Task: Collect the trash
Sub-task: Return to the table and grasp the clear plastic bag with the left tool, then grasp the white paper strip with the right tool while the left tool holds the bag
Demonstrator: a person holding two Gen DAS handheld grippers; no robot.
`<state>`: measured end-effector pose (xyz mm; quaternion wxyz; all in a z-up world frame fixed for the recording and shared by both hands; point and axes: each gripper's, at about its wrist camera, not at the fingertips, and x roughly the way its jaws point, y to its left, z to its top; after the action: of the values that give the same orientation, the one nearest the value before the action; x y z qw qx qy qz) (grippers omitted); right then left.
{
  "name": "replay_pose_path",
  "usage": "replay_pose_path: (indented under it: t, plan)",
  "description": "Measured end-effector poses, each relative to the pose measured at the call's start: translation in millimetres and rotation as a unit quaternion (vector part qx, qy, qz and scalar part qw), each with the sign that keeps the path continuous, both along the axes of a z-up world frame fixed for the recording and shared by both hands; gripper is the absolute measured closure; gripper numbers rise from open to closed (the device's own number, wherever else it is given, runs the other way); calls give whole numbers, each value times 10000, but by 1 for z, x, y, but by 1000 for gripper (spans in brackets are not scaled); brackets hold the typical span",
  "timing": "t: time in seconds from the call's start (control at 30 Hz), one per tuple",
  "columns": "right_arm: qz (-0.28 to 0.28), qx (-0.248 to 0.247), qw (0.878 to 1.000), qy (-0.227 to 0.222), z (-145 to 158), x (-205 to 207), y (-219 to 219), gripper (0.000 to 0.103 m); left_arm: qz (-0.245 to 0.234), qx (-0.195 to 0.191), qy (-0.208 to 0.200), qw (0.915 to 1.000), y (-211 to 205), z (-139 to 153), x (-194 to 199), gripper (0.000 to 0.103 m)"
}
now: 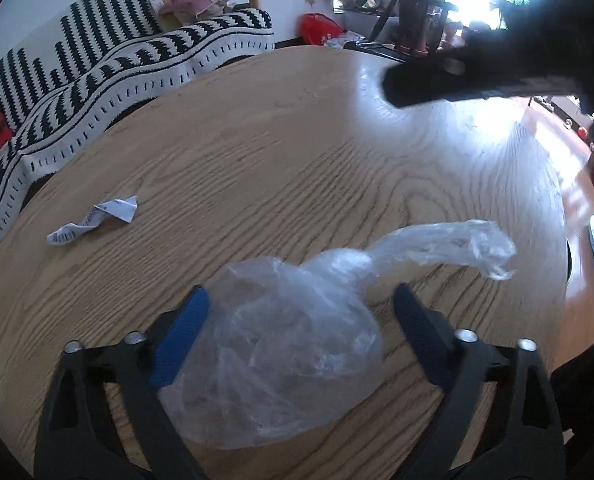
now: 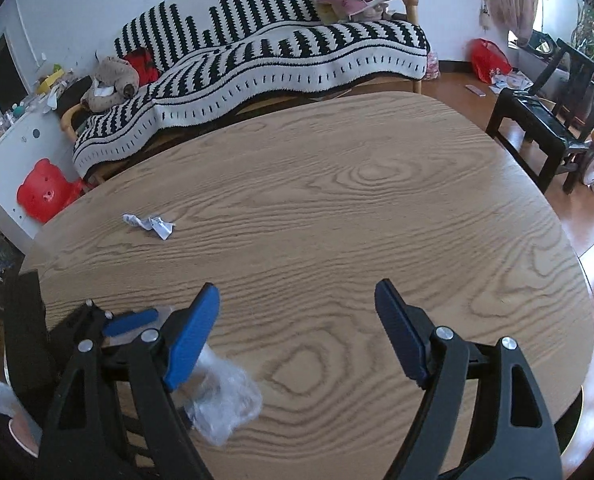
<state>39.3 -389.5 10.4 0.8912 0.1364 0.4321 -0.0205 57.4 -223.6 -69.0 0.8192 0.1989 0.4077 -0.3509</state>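
Wooden table (image 1: 297, 140): left gripper (image 1: 301, 312) spread wide around plastic bag (image 1: 289, 340), grab pending; right gripper (image 2: 297, 320) agape, empty; paper scrap (image 1: 93, 220) next.

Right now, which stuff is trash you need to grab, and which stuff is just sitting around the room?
Trash to collect:
- clear plastic bag, lying on the wooden table between the open left claw fingers
- crumpled paper scrap, further off on the table

Just sitting around:
- striped sofa blanket
- stuffed toy
- red bear stool
- black chair
- red bag on the floor
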Motion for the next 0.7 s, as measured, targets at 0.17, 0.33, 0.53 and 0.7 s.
replay_pose_path:
  t: [0.17,0.33,0.53,0.7]
  plan:
    - [164,-11,9998,78,-10,25,18,26,85,-94,85,9999,16,5,-3,77]
    - [472,-128,9986,181,-23,52,51,26,401,-123,269,9988,56,13,3,88]
    - [855,-311,9951,390,-42,85,97,26,1268,-375,278,9908,139,29,19,88]
    - [1214,-727,9892,382,-55,110,142,23,2280,-666,430,9704,202,29,43,88]
